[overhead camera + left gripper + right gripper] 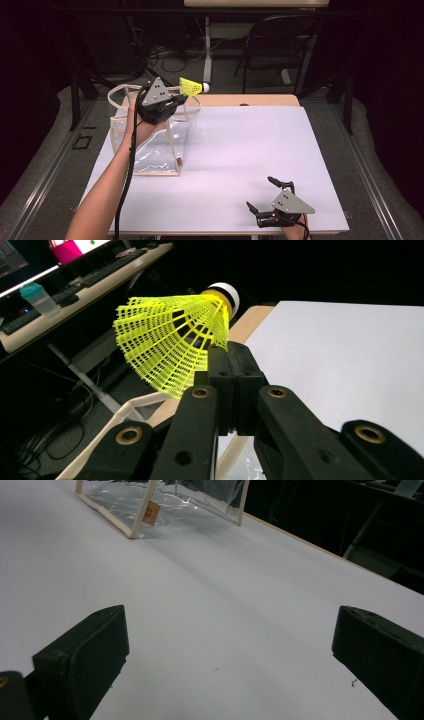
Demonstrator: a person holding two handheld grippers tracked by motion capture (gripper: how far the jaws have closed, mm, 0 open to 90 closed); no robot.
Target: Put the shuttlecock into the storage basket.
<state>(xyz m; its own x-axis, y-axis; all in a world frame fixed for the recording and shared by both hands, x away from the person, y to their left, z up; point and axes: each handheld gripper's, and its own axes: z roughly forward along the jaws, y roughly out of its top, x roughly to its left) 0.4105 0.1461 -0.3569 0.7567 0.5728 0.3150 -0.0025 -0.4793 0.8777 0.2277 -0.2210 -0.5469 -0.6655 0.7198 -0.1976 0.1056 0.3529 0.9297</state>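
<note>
The bag (150, 145) stands on the worktop (235, 165) at its far left corner. The left tool (176, 100) hangs above the bag's far rim, and the shuttlecock (191, 87) sticks out from its tip toward the worktop's far edge, cork end to the right. The right tool (263, 192) sits at the near right of the worktop, well apart from the bag, jaws pointing toward it. Behind the worktop a chair (277, 42) stands on the floor, right of centre, with cables (165, 52) to its left.
</note>
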